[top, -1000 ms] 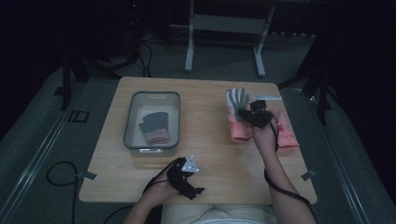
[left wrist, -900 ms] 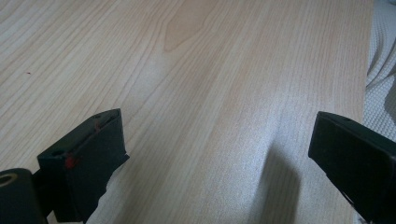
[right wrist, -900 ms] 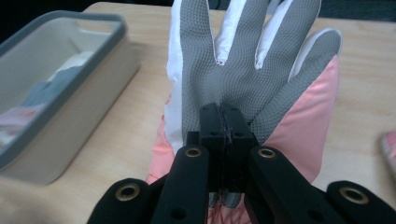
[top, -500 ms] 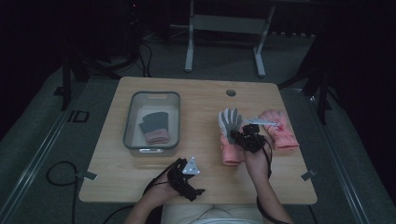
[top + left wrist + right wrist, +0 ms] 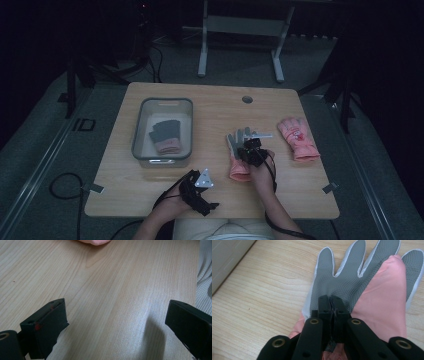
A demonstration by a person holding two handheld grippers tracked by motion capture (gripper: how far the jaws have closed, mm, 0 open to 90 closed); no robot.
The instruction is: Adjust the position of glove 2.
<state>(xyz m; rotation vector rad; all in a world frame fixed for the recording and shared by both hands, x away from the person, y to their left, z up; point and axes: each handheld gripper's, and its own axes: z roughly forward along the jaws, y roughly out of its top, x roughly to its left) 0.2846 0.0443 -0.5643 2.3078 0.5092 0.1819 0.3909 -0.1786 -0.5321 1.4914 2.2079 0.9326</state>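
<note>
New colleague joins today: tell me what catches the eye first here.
First, the right gripper, jaws shut on a pink and grey glove on the table's right half. Then a second pink glove near the right edge, and the grey bin on the left holding another glove.

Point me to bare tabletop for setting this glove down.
Free: the strip between the clear bin and the grey-palmed glove, and the far edge around the table hole. Crowded: the near edge, with the left gripper there, and the pink glove at right.

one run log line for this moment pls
right gripper: shut on pink glove | left gripper: open, over table | second pink glove: apart
</note>
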